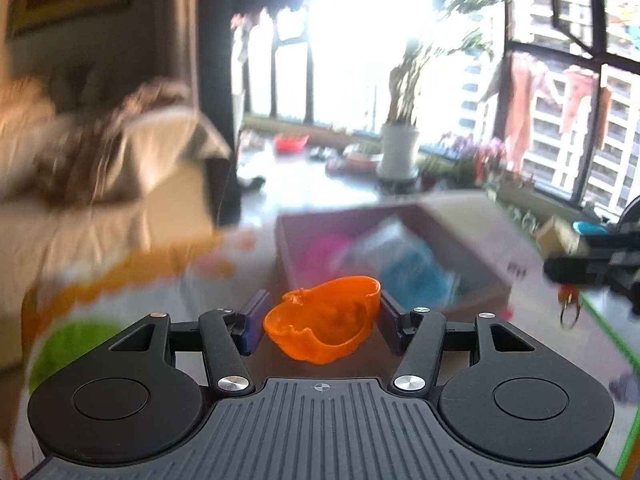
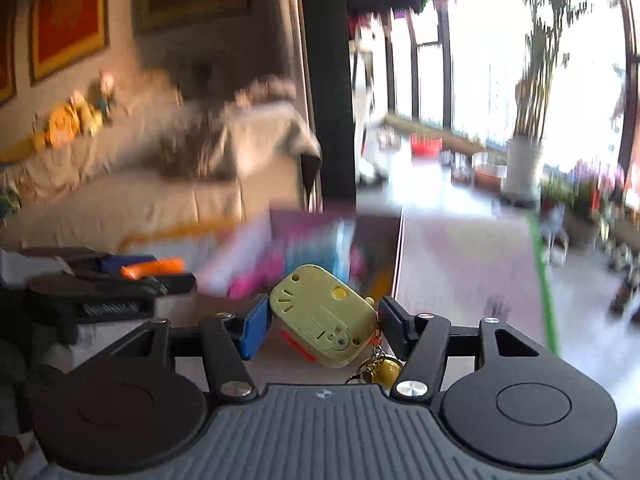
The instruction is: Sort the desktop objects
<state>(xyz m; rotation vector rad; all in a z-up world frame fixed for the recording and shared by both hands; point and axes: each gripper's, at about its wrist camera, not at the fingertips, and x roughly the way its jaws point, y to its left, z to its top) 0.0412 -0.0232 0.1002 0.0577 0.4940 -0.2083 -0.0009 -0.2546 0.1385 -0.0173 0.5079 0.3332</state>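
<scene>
We held a thin, light orange plastic cup (image 1: 324, 322), hollow upward and long axis crosswise, by its rim ends in the left gripper (image 1: 322, 326), while the right gripper (image 2: 322, 326) clamped a stiff yellow keychain toy (image 2: 322, 320), tilted, both lifted near the cardboard box (image 1: 480, 236).

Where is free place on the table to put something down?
Bare tabletop lies between the cardboard box and the table's green edge strip. The box itself is crowded with pink and blue items, blurred.
</scene>
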